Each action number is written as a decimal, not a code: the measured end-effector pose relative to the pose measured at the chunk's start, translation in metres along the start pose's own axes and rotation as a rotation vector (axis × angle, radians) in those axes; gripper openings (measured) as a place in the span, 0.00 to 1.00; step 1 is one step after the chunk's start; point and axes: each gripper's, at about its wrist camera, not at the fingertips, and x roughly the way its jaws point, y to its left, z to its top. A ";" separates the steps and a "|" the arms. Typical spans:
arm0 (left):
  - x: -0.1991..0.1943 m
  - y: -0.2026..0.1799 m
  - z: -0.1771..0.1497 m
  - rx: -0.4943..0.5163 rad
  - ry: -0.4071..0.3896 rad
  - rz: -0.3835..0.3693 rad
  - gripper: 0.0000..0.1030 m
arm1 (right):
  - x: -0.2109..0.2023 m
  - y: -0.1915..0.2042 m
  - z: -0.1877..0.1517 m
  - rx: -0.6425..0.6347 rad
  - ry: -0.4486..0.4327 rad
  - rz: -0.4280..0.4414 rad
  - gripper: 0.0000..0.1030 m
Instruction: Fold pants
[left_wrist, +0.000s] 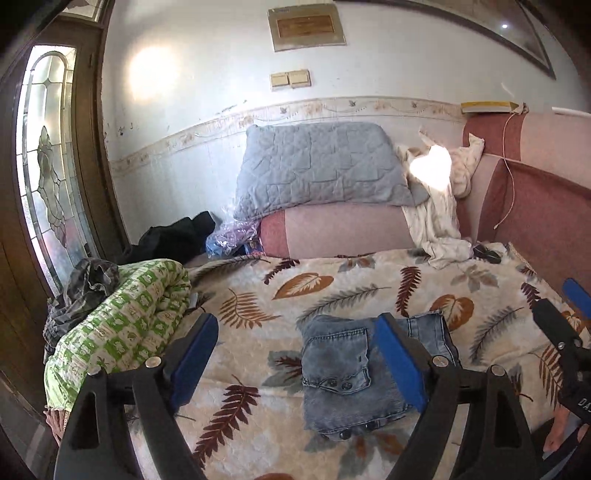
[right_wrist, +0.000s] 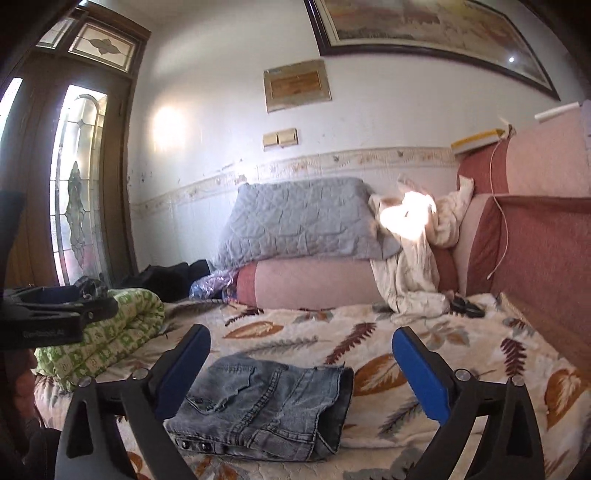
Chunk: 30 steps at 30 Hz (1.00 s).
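Lying folded into a compact bundle on the leaf-patterned bed cover (right_wrist: 461, 350), denim pants (right_wrist: 266, 406) just ahead of and below both tongs, touched by neither. Left tongs (left_wrist: 295, 354) spread wide and empty, blue pads parted, right pad overlapping the bundle's right half in the left wrist view but hovering above it. Right tongs (right_wrist: 303, 369) likewise wide apart and empty, bundle sitting between the pads and nearer the left pad. Long axis of the bundle running roughly across the right tongs' line of sight, folded edge toward the right pad, waistband buttons toward the near edge. Neither tongs clearly nearer. Judged: folding appears complete; any further move would need only a short descent. Green quilt (right_wrist: 110, 332) off to the left, well apart.
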 end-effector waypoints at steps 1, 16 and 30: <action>-0.005 0.002 0.001 -0.001 -0.013 0.009 0.91 | -0.004 0.002 0.004 -0.001 -0.013 -0.003 1.00; -0.016 0.026 -0.003 -0.061 -0.020 0.037 0.93 | -0.021 0.042 0.017 -0.094 -0.052 0.015 1.00; 0.001 0.042 -0.014 -0.118 0.016 0.029 0.93 | -0.006 0.057 0.011 -0.120 -0.027 0.025 1.00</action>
